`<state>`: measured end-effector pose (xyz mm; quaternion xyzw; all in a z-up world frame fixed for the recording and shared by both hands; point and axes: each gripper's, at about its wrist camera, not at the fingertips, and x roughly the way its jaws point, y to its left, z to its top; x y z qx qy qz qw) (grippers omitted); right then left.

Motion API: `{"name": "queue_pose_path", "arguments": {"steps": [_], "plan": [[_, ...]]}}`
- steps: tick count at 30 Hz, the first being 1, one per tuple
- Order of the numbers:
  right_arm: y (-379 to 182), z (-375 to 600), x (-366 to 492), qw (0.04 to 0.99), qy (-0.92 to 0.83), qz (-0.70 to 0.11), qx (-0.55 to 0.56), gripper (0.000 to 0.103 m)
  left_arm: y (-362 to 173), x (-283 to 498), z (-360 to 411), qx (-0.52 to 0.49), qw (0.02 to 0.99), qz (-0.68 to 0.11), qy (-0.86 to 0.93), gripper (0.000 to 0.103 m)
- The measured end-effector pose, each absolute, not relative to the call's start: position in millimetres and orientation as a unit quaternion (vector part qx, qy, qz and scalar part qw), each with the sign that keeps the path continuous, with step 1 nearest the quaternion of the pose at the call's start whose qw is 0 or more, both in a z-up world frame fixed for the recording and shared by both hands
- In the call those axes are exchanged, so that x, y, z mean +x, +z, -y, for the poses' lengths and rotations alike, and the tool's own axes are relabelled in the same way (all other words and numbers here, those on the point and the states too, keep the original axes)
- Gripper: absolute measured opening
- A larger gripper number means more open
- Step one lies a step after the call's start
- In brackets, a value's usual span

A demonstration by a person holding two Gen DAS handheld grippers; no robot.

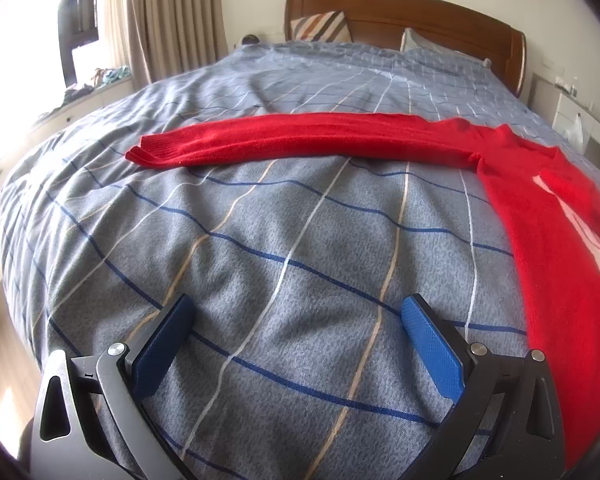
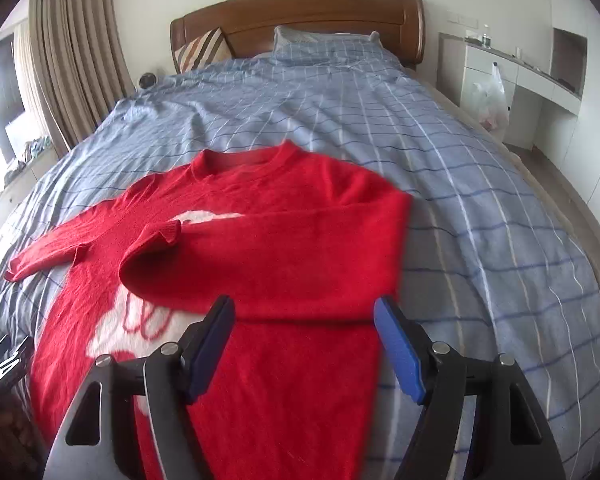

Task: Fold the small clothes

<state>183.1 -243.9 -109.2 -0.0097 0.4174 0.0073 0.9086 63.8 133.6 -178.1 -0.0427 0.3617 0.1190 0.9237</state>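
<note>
We held both the left gripper [image 1: 296, 316] and right gripper [image 2: 305, 320] spread apart, empty. The red knitted sweater [image 2: 284, 248] lay flat on the blue checked bedspread [image 1: 260, 240], one sleeve [image 2: 236, 252] folded in, the other sleeve [image 1: 300, 140] outstretched. Risk: a shallow pinch could drag the bedspread up too.

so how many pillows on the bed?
2. A striped pillow leans on the headboard at its left end; a checked pillow lies to its right, at the top of the bed. Others may be hidden under the cover.

One red sweater [image 2: 260, 240] on one bed [image 2: 460, 200], two pillows [image 2: 324, 46] up top, one plastic bag [image 2: 490, 96], two claws [image 2: 304, 320] wide apart.
</note>
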Motion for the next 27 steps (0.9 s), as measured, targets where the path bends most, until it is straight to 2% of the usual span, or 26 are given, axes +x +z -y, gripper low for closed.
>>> {"name": "queue_pose_path", "arguments": {"steps": [3, 8, 11, 18, 27], "plan": [[-129, 191, 224, 0.890, -0.001, -0.451, -0.067, 0.072, -178, 64, -134, -0.043, 0.924, -0.362, 0.119, 0.103], [-124, 110, 225, 0.905, 0.113, -0.396, -0.104, 0.072, -178, 62, -136, -0.049, 0.923, -0.366, 0.111, 0.103], [-118, 99, 199, 0.909, 0.157, -0.366, -0.122, 0.072, -177, 63, -136, -0.051, 0.922, -0.368, 0.110, 0.103], [-107, 207, 127, 0.930, 0.129, -0.339, -0.053, 0.072, -176, 64, -139, -0.055, 0.920, -0.371, 0.109, 0.103], [-149, 374, 66, 0.930, -0.038, -0.364, 0.042, 0.074, -165, 70, -151, -0.084, 0.918, -0.381, 0.067, 0.103]]}}
